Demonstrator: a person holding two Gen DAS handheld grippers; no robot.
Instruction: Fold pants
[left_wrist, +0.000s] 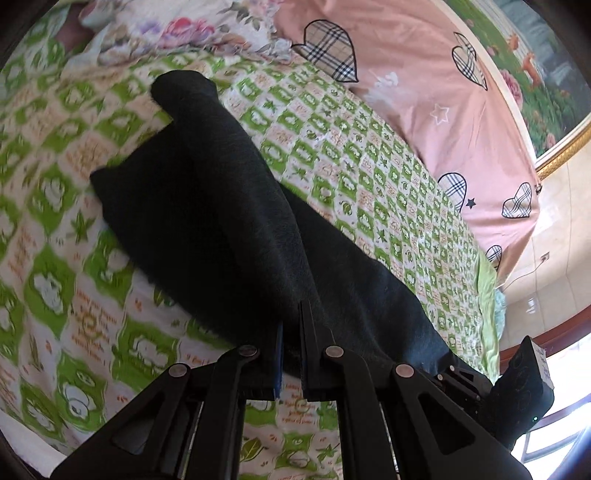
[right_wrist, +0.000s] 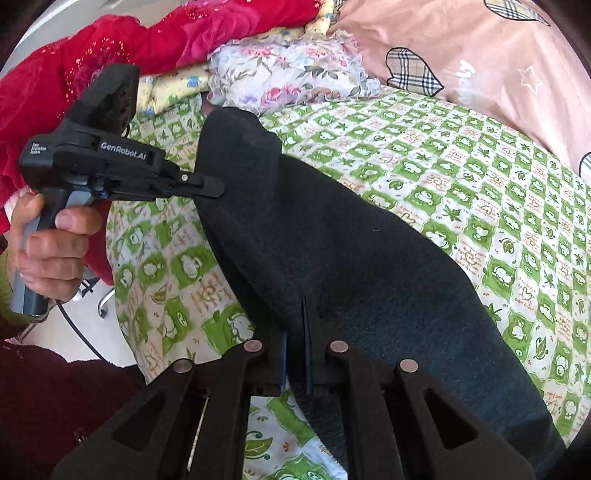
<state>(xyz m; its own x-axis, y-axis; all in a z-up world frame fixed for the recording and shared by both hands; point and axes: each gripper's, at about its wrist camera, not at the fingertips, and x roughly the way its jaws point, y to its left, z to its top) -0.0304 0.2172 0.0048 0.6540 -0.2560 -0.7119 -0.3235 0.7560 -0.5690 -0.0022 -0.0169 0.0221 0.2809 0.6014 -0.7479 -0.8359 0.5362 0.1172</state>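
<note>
Left wrist view: left gripper (left_wrist: 291, 332) fingers clamped on edge of black pants (left_wrist: 207, 206), which run from upper left to lower right across green checkered bed sheet (left_wrist: 369, 155). Right wrist view: right gripper (right_wrist: 295, 332) fingers pinched on pants (right_wrist: 351, 258) edge, lower centre; left gripper (right_wrist: 218, 190) at pants' far end, hand (right_wrist: 48, 251) on grip. Pink quilt (right_wrist: 480, 62) upper right.

Two close wrist views angled down, sharing the dark pants (left_wrist: 207, 206)

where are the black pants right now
The black pants lie stretched across the green checked bedsheet, both ends pinched: left gripper at the far edge, right gripper at the near one.
</note>
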